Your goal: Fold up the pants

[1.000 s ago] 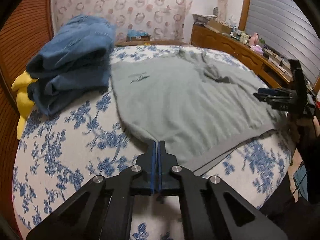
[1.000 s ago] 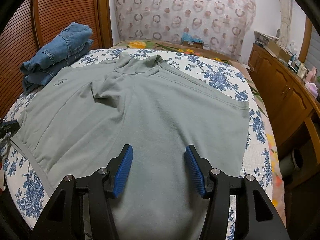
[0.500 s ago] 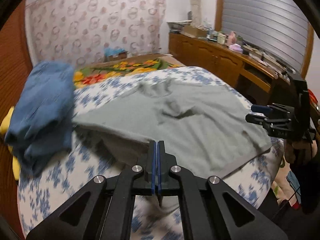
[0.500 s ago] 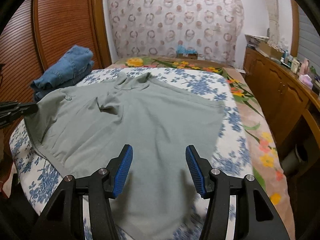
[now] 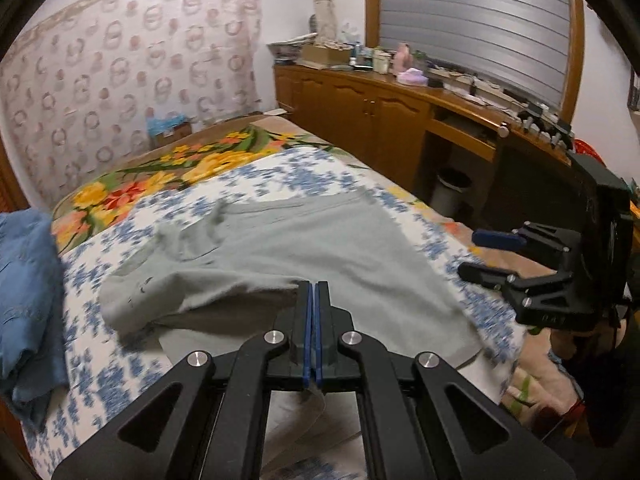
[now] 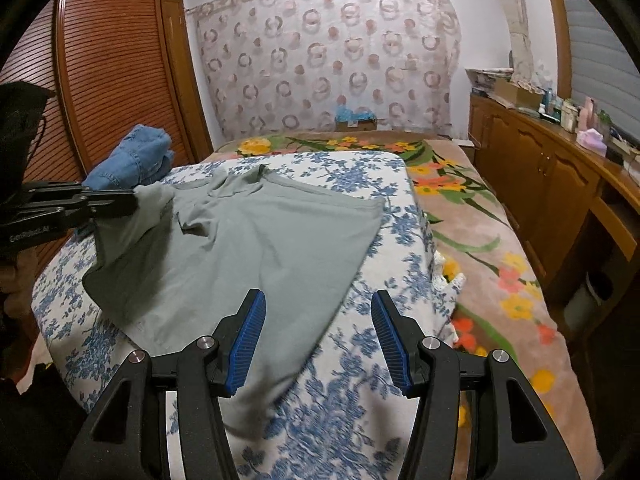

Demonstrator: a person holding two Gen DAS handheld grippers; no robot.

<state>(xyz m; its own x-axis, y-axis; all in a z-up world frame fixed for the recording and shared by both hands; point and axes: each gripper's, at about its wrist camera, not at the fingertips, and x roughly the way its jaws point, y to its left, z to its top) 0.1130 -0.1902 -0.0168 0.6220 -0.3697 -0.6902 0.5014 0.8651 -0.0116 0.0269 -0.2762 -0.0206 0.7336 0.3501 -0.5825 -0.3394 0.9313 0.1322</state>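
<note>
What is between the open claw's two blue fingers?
Nothing is gripped. In the right wrist view, the right gripper stands open above the bed, and through its gap show the gray-green pants and flowered sheet.

Left tool (image 5: 311,292) at 6 o'clock, blue pads pressed together, pinching an edge of the grey-green pants (image 5: 320,248). The pinched edge is lifted off the bed (image 5: 92,344), with a fold of cloth sagging toward 9 o'clock and shadow beneath it. The rest of the pants lies flat across the blue-flowered sheet, toward 12 o'clock. Right tool (image 5: 480,254) at 3 o'clock, jaws apart, nothing between them, hovering near the pants' right edge. Folded blue jeans (image 5: 28,300) at 9 o'clock, on the bed. Wooden cabinet (image 5: 360,116) at 1 o'clock, top cluttered; items too small to identify.
</note>
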